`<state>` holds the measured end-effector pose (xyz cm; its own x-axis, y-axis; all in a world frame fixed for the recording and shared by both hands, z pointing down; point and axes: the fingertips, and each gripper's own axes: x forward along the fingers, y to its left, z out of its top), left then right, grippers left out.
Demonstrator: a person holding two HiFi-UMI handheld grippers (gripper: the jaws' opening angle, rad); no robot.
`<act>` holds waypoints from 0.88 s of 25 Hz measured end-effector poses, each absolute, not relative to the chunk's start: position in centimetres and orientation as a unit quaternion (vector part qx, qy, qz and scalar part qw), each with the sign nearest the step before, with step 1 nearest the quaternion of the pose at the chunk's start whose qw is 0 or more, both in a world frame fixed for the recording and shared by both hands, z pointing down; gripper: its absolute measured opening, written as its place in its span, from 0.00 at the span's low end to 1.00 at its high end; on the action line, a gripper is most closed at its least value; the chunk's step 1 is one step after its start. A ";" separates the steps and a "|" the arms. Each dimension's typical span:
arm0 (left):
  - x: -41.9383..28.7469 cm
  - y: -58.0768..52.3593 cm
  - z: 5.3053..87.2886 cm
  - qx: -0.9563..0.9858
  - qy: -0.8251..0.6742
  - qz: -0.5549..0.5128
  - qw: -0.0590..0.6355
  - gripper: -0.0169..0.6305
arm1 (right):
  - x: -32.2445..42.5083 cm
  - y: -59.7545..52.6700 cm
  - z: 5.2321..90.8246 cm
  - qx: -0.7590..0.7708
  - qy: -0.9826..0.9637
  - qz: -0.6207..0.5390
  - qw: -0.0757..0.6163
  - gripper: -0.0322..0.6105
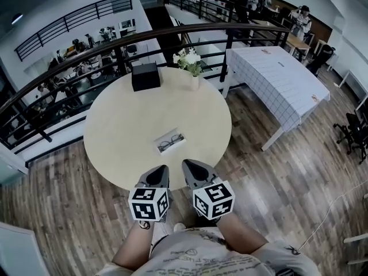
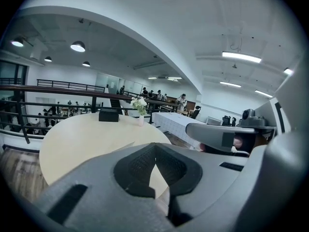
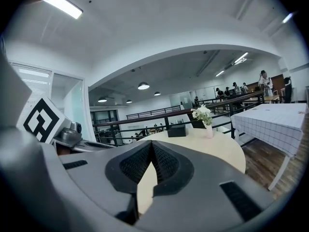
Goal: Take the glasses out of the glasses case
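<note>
A white glasses case (image 1: 171, 143) lies open on the near half of the round table (image 1: 126, 131), with dark-framed glasses (image 1: 172, 142) resting inside it. Both grippers hover at the table's near edge, short of the case and apart from it. My left gripper (image 1: 159, 175) is shut with nothing in it, its jaws meeting tip to tip in its own view (image 2: 154, 154). My right gripper (image 1: 192, 168) is also shut and empty (image 3: 151, 152). Neither gripper view shows the case clearly.
A black box (image 1: 145, 76) and a small vase of white flowers (image 1: 193, 68) stand at the table's far edge. Behind them runs a dark railing (image 1: 172, 33). A table with a checked cloth (image 1: 276, 79) stands to the right, on wood flooring.
</note>
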<state>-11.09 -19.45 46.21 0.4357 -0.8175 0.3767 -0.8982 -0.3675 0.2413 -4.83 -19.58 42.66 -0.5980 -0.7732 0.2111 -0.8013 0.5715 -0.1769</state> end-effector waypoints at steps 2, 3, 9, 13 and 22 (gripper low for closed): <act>-11.3 -20.2 46.5 0.815 -0.530 0.102 0.209 0.05 | -4.9 -20.5 42.7 0.436 -0.889 0.129 0.056 0.07; -11.2 -20.6 46.7 0.813 -0.533 0.106 0.209 0.05 | -4.8 -21.0 42.6 0.433 -0.890 0.130 0.055 0.07; -11.0 -23.5 48.0 0.804 -0.542 0.136 0.204 0.05 | -3.9 -23.8 43.0 0.421 -0.894 0.139 0.056 0.07; -11.0 -25.7 49.2 0.799 -0.547 0.164 0.189 0.05 | -3.1 -25.5 44.2 0.419 -0.893 0.149 0.067 0.07; -10.3 -30.1 52.7 0.796 -0.533 0.241 0.156 0.05 | -1.1 -28.3 46.7 0.416 -0.892 0.146 0.101 0.07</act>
